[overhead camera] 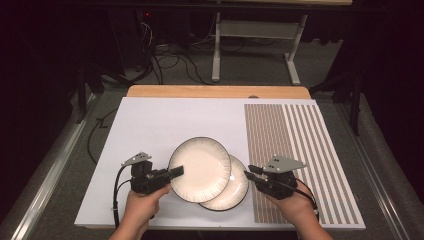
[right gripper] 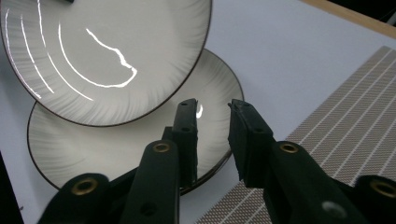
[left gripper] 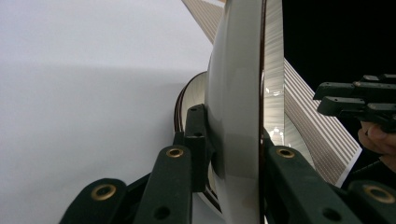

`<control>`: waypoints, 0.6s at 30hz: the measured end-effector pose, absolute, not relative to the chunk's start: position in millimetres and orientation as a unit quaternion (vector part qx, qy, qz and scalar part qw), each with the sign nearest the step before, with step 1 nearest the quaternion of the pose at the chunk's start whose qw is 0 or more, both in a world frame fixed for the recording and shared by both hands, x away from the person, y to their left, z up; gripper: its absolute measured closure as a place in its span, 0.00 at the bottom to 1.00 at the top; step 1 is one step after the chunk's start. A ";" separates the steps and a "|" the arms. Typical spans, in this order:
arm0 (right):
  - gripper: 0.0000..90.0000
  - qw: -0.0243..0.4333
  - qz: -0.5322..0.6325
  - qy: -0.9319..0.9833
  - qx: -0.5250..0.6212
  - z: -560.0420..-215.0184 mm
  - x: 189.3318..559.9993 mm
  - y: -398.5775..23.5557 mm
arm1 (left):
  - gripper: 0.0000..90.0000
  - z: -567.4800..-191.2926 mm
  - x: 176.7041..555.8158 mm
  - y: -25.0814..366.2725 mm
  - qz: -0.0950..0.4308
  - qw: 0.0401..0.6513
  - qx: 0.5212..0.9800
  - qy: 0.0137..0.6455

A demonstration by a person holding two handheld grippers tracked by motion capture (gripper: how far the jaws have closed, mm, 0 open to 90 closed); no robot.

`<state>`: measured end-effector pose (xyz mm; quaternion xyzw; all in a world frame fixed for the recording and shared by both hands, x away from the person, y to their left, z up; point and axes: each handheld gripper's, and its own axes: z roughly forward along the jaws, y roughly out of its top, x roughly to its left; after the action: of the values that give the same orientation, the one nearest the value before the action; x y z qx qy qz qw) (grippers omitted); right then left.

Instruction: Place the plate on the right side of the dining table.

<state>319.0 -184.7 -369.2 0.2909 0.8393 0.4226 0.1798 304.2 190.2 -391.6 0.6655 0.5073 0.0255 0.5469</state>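
Two cream plates with dark rims lie overlapped near the front of the white board [overhead camera: 150,130]. The upper plate [overhead camera: 200,169] [right gripper: 102,51] is raised and tilted over the lower plate [overhead camera: 235,192] [right gripper: 93,144]. My left gripper [overhead camera: 177,171] [left gripper: 233,135] is shut on the upper plate's left rim; in the left gripper view that plate [left gripper: 238,116] stands edge-on between the jaws, with the lower plate [left gripper: 194,91] behind it. At the lower plate's right rim my right gripper [overhead camera: 248,172] [right gripper: 215,109] [left gripper: 322,98] is open. Nothing sits between its jaws.
A brown-and-white striped placemat [overhead camera: 295,145] [right gripper: 350,116] covers the right part of the board. A wooden table edge [overhead camera: 220,91] runs along the back. Cables and a metal stand's legs [overhead camera: 216,65] are on the floor beyond the table.
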 end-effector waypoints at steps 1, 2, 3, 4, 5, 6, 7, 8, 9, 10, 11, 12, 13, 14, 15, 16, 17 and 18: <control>0.79 0.183 0.425 0.838 0.290 -368.3 319.4 -186.9 | 0.87 -390.5 303.6 190.1 0.032 0.548 0.666 0.506; 0.77 0.185 0.426 0.835 0.295 -367.1 319.1 -189.5 | 0.87 -389.6 302.9 190.3 0.038 0.550 0.666 0.502; 0.76 0.188 0.430 0.831 0.298 -366.0 319.3 -192.9 | 0.87 -389.3 302.8 190.7 0.042 0.550 0.667 0.501; 0.75 0.188 0.433 0.828 0.302 -365.3 319.3 -194.7 | 0.87 -388.9 302.7 190.7 0.045 0.550 0.666 0.502; 0.74 0.189 0.436 0.825 0.306 -364.7 319.4 -197.2 | 0.87 -388.5 302.6 191.0 0.050 0.551 0.665 0.501; 0.73 0.194 0.437 0.823 0.306 -363.9 320.2 -200.3 | 0.87 -388.6 302.7 191.6 0.053 0.552 0.666 0.499; 0.72 0.195 0.438 0.822 0.307 -363.6 320.6 -202.1 | 0.87 -388.0 302.4 192.5 0.058 0.554 0.664 0.498; 0.70 0.195 0.440 0.819 0.313 -362.8 320.7 -205.0 | 0.87 -387.7 302.4 193.6 0.064 0.556 0.666 0.494; 0.69 0.198 0.444 0.816 0.314 -362.5 321.4 -207.2 | 0.87 -387.4 302.3 194.2 0.066 0.557 0.664 0.494; 0.67 0.199 0.444 0.814 0.317 -362.0 321.4 -208.9 | 0.87 -387.1 302.3 195.4 0.070 0.558 0.665 0.492; 0.66 0.202 0.444 0.813 0.320 -361.4 321.2 -211.1 | 0.87 -386.6 301.9 197.0 0.075 0.559 0.666 0.488; 0.64 0.206 0.447 0.809 0.323 -361.0 321.2 -213.4 | 0.87 -386.6 301.9 197.0 0.075 0.559 0.666 0.488; 0.61 0.209 0.447 0.806 0.326 -360.6 321.0 -214.8 | 0.87 -386.2 301.6 199.4 0.082 0.563 0.666 0.482; 0.60 0.215 0.449 0.803 0.326 -360.2 321.1 -216.6 | 0.88 -385.4 301.0 201.2 0.091 0.565 0.666 0.479; 0.57 0.217 0.452 0.798 0.334 -359.5 320.1 -219.1 | 0.87 -385.1 300.5 201.6 0.094 0.566 0.665 0.478; 0.56 0.220 0.454 0.797 0.331 -359.3 320.3 -220.1 | 0.87 -384.6 300.0 202.9 0.100 0.569 0.665 0.473; 0.54 0.222 0.457 0.794 0.334 -358.9 319.6 -221.7 | 0.88 -384.0 299.5 204.8 0.108 0.570 0.666 0.469; 0.52 0.227 0.460 0.792 0.333 -358.7 319.4 -224.0 | 0.88 -383.8 298.9 205.5 0.112 0.571 0.665 0.468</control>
<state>319.4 -224.0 -358.7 0.3328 0.7916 0.4595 0.2270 298.9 205.5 -383.8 0.6654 0.4679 0.1120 0.5707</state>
